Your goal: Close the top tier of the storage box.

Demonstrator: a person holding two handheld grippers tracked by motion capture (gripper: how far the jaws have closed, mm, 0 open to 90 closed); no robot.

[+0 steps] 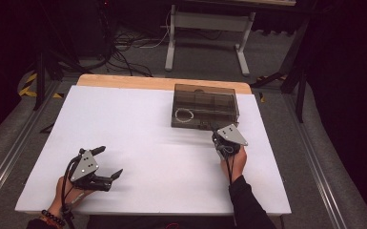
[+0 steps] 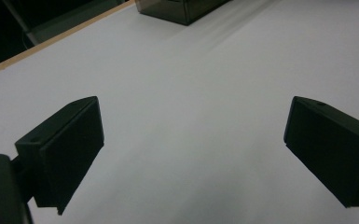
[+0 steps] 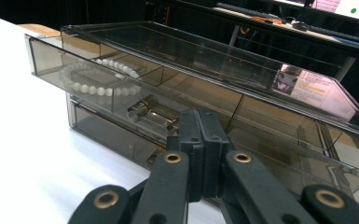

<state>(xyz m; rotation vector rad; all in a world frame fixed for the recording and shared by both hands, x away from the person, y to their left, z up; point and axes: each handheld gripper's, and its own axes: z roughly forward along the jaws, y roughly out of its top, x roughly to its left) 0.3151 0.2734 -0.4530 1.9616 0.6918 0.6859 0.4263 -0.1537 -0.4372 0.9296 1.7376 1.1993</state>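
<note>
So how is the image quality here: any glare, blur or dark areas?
High view: white table evenly lit, surroundings nearly black, slightly soft. Left gripper view: left gripper jaws dark and a little blurred, wide apart. Right gripper view: the smoky box lid carries reflections; right gripper close and soft.

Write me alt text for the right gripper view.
The right tool, jaws pressed together, sits at the front of a smoky transparent drawer box on a white table. The upper drawer, pulled slightly out, holds a white bead bracelet.

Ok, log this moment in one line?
left gripper: open, over bare table | right gripper: jaws shut at box front | bead bracelet: in top drawer
</note>
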